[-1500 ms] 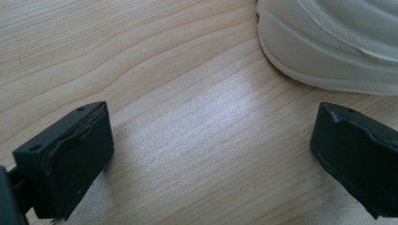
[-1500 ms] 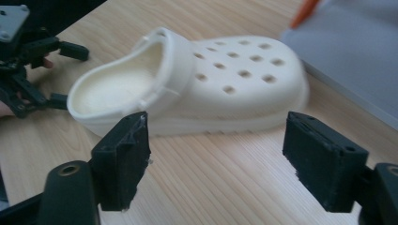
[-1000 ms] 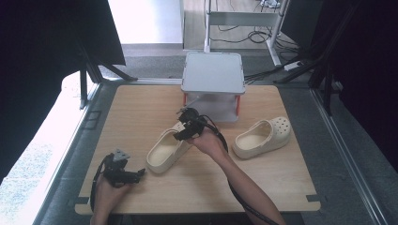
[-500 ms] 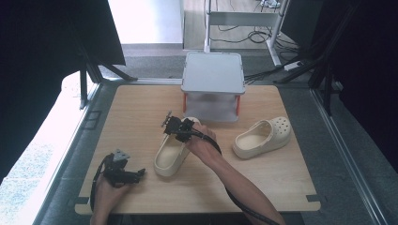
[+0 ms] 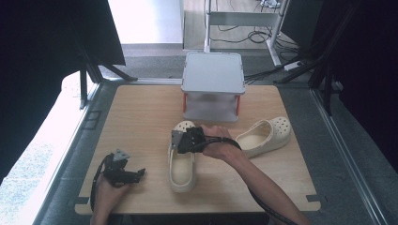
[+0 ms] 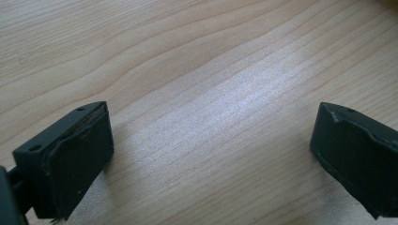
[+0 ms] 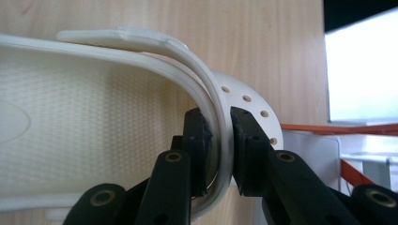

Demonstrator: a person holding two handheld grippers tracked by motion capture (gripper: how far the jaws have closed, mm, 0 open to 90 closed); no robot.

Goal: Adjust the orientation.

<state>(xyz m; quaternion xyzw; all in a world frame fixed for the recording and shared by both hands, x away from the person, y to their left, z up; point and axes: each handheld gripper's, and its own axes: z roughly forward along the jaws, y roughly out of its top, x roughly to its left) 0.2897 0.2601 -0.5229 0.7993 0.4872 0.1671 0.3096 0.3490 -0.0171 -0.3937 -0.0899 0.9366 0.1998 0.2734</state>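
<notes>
Under my right gripper (image 5: 180, 142), jaws clamped on its strap, the cream clog (image 5: 182, 161) toe is hidden; left gripper (image 5: 133, 176) gapes, empty, over the wooden surface (image 5: 141, 117).

Daylight floods in from the upper centre and the left edge of the high view, overexposed to white, while both upper corners sink to black. The table (image 5: 141, 117) is evenly lit. A pale sheen crosses the wood in the left gripper view; its near jaws are soft.

Matt cream foam-like clog (image 7: 94, 117) with textured footbed; smooth, faintly glossy pale wood-grain table (image 6: 211, 70).
</notes>
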